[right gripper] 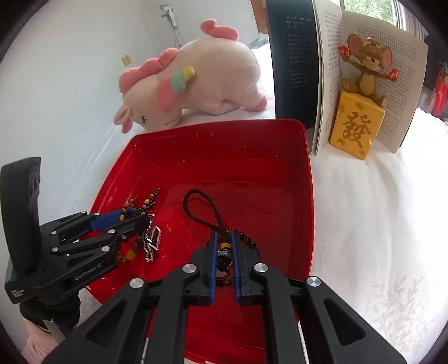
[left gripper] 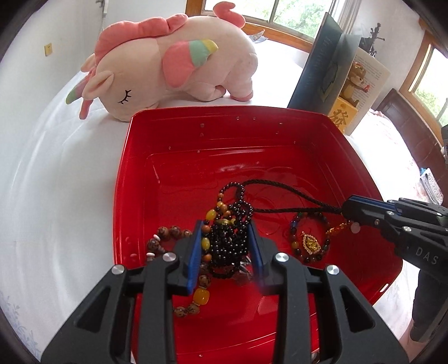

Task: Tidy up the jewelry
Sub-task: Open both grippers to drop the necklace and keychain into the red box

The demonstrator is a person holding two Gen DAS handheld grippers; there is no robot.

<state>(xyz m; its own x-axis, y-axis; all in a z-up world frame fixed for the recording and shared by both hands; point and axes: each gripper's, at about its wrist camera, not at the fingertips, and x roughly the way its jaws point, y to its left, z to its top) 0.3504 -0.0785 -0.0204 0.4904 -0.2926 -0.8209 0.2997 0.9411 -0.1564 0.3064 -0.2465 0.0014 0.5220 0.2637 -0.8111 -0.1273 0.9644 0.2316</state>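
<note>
**Two grippers in the red tray**

Left wrist view — the tray [left gripper: 134,168] sits on a white sheet; its far half is bare, with a plush [left gripper: 173,61] behind the rim and a book [left gripper: 316,72] at the far right corner. The left gripper [left gripper: 226,238], partly open, clasps a black bead bundle [left gripper: 228,246] near the tray's front.

Right wrist view — the right gripper [right gripper: 224,246], jaws narrow, grips a cord pendant [right gripper: 224,256]; its cord [right gripper: 207,207] loops across the floor. Open sheet lies to the right.

Daylight from wood-framed windows [left gripper: 282,14] fills a white-walled room; a white bedsheet [right gripper: 378,224] spreads ahead of the hand-held gripper.
</note>
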